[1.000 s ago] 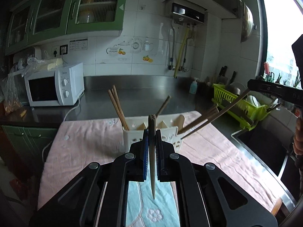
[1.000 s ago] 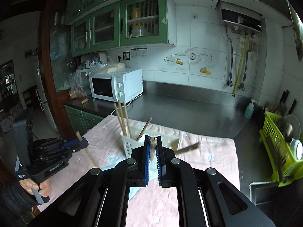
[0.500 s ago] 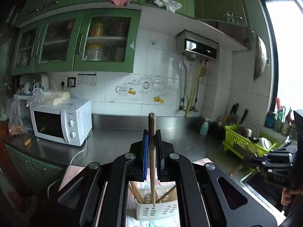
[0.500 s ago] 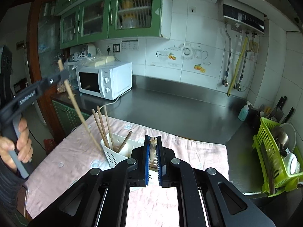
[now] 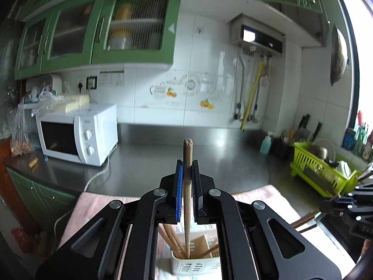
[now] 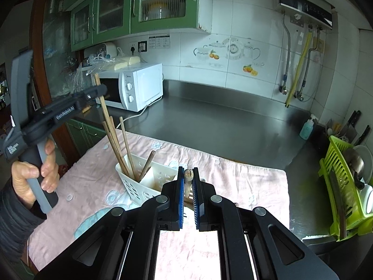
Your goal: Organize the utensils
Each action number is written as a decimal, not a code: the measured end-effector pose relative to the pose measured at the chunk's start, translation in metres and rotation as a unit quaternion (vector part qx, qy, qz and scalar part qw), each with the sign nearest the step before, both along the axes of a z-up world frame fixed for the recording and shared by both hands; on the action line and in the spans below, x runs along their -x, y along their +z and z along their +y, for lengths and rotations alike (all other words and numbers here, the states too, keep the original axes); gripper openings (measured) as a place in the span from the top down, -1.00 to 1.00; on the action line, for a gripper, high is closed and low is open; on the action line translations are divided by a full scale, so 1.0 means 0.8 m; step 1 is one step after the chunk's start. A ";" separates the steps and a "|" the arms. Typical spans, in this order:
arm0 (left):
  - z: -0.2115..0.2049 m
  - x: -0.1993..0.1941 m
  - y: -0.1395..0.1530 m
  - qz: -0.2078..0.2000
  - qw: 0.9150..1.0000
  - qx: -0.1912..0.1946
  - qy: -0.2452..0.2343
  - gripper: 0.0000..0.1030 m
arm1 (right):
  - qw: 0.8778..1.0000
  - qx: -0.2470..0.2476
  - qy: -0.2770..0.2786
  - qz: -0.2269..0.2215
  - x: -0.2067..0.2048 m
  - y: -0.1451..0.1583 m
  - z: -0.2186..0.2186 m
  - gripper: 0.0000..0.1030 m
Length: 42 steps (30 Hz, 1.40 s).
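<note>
Now the left gripper (image 5: 185, 182) is clamped on a chopstick (image 5: 187, 200), upright at centre frame, its lower tip over the white holder (image 5: 198, 267) at bottom centre. At lower centre of the right wrist view, the right gripper (image 6: 188, 182) is clamped on another chopstick (image 6: 188, 179), seen end-on; its length is hidden. More chopsticks (image 6: 116, 144) stand in the holder on the pink cloth (image 6: 244, 182) over the worktop (image 6: 221, 121).
</note>
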State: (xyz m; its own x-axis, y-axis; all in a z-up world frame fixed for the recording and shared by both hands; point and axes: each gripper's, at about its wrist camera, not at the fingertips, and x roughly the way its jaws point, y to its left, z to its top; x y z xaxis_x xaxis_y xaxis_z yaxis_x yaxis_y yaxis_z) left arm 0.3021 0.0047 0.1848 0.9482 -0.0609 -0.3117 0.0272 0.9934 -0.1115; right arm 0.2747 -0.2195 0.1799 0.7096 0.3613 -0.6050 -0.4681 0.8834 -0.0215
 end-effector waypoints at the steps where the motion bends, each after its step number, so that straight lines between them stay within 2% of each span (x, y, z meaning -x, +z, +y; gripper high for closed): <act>1: 0.002 -0.003 -0.004 0.007 1.000 0.002 -0.001 0.89 | 1.000 -0.001 0.000 0.002 -0.002 -0.002 0.001 0.87; 6: 0.002 0.001 -0.013 0.015 1.000 0.003 -0.018 0.82 | 1.000 -0.014 -0.006 0.010 -0.007 -0.010 -0.001 0.84; 7: 0.001 0.004 -0.014 0.016 1.000 -0.003 -0.018 0.74 | 1.000 -0.016 -0.006 0.010 -0.008 -0.010 -0.002 0.83; 10: -0.004 0.020 -0.015 0.012 1.000 -0.012 -0.019 0.20 | 1.000 -0.019 -0.012 0.006 -0.004 -0.010 -0.004 0.74; 12: -0.006 0.033 -0.015 0.011 1.000 -0.015 -0.019 0.11 | 1.000 -0.022 -0.015 0.002 0.002 -0.009 -0.007 0.69; 14: -0.006 0.049 -0.014 0.012 1.000 -0.013 -0.020 -0.15 | 1.000 -0.025 -0.016 -0.002 0.012 -0.008 -0.010 0.65; 16: -0.005 0.068 -0.014 0.008 1.000 -0.011 -0.017 -0.27 | 1.000 -0.026 -0.016 -0.008 0.026 -0.006 -0.012 0.56; 18: -0.005 0.090 -0.016 0.009 1.000 -0.013 -0.017 -0.42 | 0.999 -0.027 -0.017 -0.016 0.042 -0.006 -0.015 0.39; 20: -0.007 0.112 -0.019 0.009 1.000 -0.016 -0.017 -0.66 | 0.999 -0.032 -0.015 -0.023 0.062 -0.009 -0.017 0.30; 23: -0.011 0.149 -0.028 0.009 0.999 -0.027 -0.019 -0.88 | 0.999 -0.029 -0.016 -0.036 0.092 -0.018 -0.018 0.18; 26: -0.013 0.184 -0.040 0.007 0.999 -0.037 -0.015 -0.90 | 0.998 -0.035 -0.015 -0.041 0.122 -0.032 -0.020 0.03; 30: -0.014 0.223 -0.063 0.019 0.999 -0.047 -0.014 -0.91 | 0.998 -0.041 -0.019 -0.046 0.160 -0.052 -0.019 -0.31; 31: -0.014 0.232 -0.069 0.022 0.999 -0.046 -0.014 -0.91 | 0.998 -0.040 -0.021 -0.048 0.169 -0.058 -0.018 -0.34; 33: -0.011 0.249 -0.082 0.028 0.999 -0.041 -0.013 -0.91 | 0.997 -0.038 -0.025 -0.055 0.188 -0.068 -0.016 -0.56; 37: -0.008 0.279 -0.107 0.036 0.998 -0.043 -0.007 -0.91 | 0.997 -0.032 -0.026 -0.064 0.221 -0.088 -0.011 -0.76; 42: -0.003 0.306 -0.132 0.051 0.997 -0.052 0.011 -0.91 | 0.997 -0.025 -0.030 -0.064 0.250 -0.113 -0.003 -0.84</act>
State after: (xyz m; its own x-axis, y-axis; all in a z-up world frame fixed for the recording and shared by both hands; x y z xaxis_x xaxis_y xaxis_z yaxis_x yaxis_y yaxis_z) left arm 0.0573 0.0026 0.0791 0.9122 -0.0025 -0.4098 -0.0017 1.0000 -0.0098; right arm 0.0749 -0.2221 0.0893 0.8008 0.3432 -0.4910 -0.4108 0.9111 -0.0333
